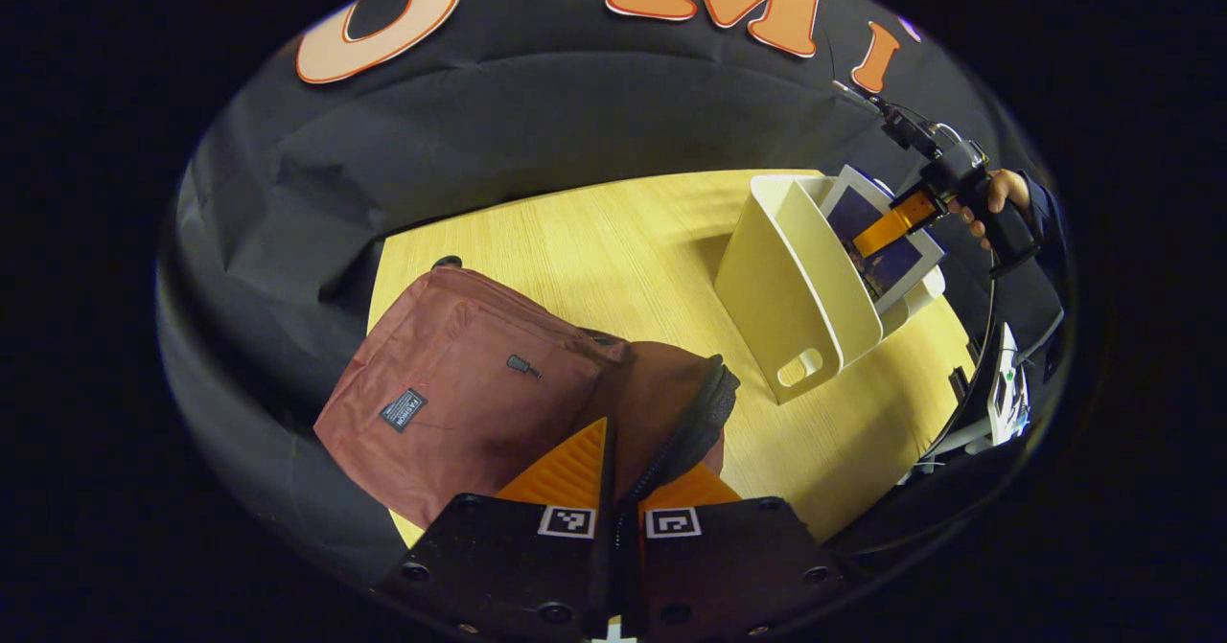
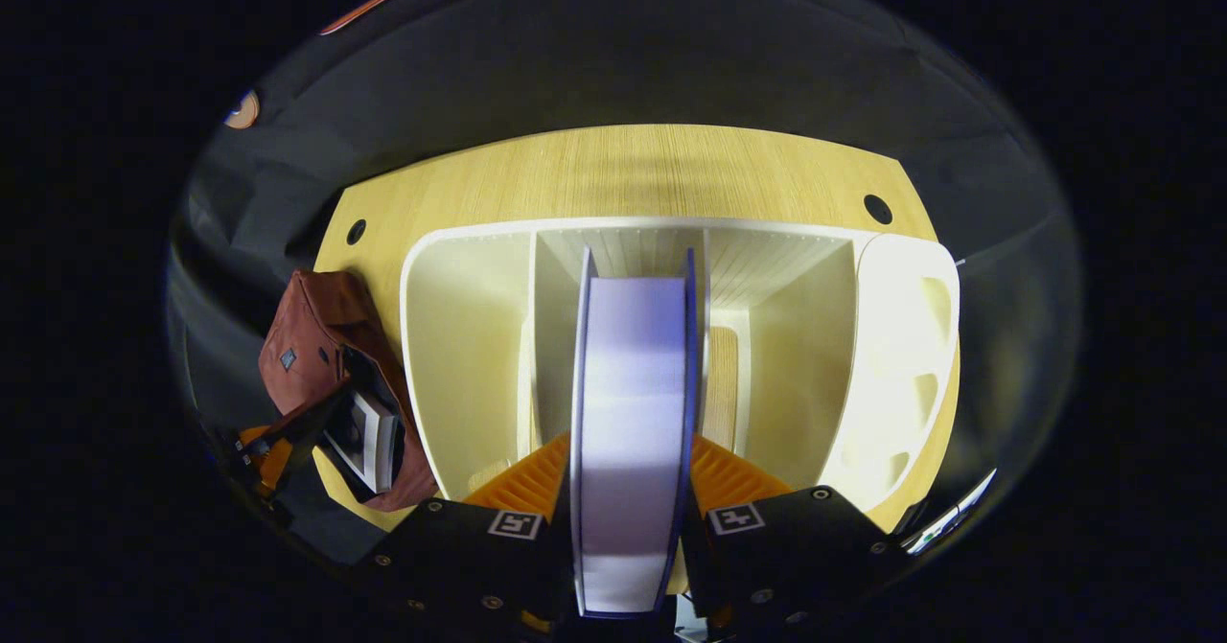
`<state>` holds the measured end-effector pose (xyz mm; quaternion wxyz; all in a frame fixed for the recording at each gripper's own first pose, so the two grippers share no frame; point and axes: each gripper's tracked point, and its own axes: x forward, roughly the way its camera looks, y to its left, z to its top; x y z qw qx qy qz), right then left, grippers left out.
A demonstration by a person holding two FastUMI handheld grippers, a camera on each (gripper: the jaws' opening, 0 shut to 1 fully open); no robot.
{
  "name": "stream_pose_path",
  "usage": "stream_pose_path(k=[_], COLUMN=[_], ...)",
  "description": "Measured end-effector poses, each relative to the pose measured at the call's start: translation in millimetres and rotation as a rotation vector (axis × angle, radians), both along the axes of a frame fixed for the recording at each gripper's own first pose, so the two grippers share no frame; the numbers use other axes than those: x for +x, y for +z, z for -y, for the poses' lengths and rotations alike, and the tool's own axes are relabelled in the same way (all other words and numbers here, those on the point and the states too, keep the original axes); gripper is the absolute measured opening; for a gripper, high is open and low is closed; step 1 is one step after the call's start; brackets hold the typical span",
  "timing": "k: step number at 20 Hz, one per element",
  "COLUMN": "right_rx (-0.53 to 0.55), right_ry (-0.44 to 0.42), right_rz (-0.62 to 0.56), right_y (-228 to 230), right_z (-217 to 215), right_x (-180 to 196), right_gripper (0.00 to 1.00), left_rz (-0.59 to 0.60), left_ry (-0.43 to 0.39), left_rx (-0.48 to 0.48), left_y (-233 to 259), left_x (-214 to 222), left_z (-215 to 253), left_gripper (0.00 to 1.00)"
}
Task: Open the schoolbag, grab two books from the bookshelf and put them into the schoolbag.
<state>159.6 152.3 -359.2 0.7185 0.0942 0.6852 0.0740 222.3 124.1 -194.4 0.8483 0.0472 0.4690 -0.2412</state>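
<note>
Our right gripper [image 2: 628, 490] has its jaws closed on the second book [image 2: 633, 403], spine edge toward us and upright in the middle slot of the white bookshelf [image 2: 901, 336]. The maroon schoolbag [image 1: 460, 403] lies on the bench [image 1: 623, 250] well to the left of that shelf. Our left gripper [image 1: 618, 490] pinches its zipper flap [image 1: 695, 423], holding the mouth open with a first book [image 2: 369, 437] inside. We judge the coming move as lift, then carry leftward.

A pale wooden table [image 2: 623, 169] – two dark round holes near its far corners.
</note>
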Motion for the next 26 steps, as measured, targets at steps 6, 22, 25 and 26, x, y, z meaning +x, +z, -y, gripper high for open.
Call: stream_pose_path(k=[6,22,25,26], right_rx=[-0.006,0.042,0.043,0.051], right_ry=[0.019,-0.250,-0.281,-0.297], right_rz=[-0.033,0.188,0.239,0.253], right_y=[1,120,145,153], right_z=[-1,14,17,16], right_x=[-8,-39,-54,-59], right_gripper=[0.41,0.40,0.40,0.40], left_rz=[0.003,0.113,0.112,0.113], left_ry=[-0.002,-0.297,-0.322,-0.328], left_rx=[0.026,0.122,0.117,0.118], left_y=[1,25,24,23], left_x=[0,18,18,20], left_z=[2,-15,-17,-17], left_gripper=[0.05,0.05,0.05,0.05])
